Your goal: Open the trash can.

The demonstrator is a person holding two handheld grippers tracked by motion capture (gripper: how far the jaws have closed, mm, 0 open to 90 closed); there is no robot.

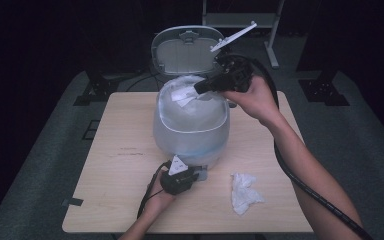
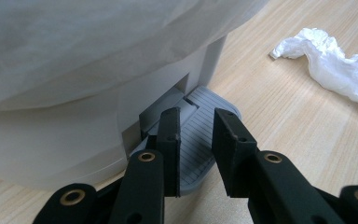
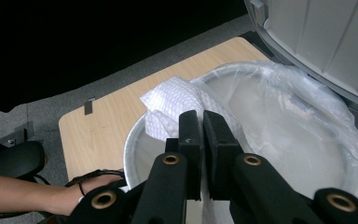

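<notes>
**Tissue Held Over Open Bin as Pedal Stays Pressed**

Jaws of the right gripper [image 1: 202, 88] are clamped on a white paper tissue [image 3: 170, 109], holding it just above the mouth of a pale pedal bin [image 1: 190, 135] that stands in the middle of the wooden surface [image 1: 125, 165]. The bin's lid [image 1: 185, 50] stands open behind the gripper, and a thin plastic liner [image 3: 307, 116] is folded over the rim. In the right gripper view the tissue hangs over the near edge of the rim, not yet clear inside the opening.

At the foot of the bin, the left gripper [image 2: 196, 140] rests with its jaws nearly together and nothing between them, tips set down on the grey ribbed pedal [image 2: 200, 126], apparently keeping the lid up. A second crumpled tissue [image 1: 245, 192] lies on the surface to the right of the bin, well apart from both grippers.

The work looks to be at the drop-off stage: one tissue poised for disposal, one left to collect. The next move likely calls for carrying the tissue further over the liner and parting the right jaws, while the left keeps steady pressure on the pedal.
</notes>
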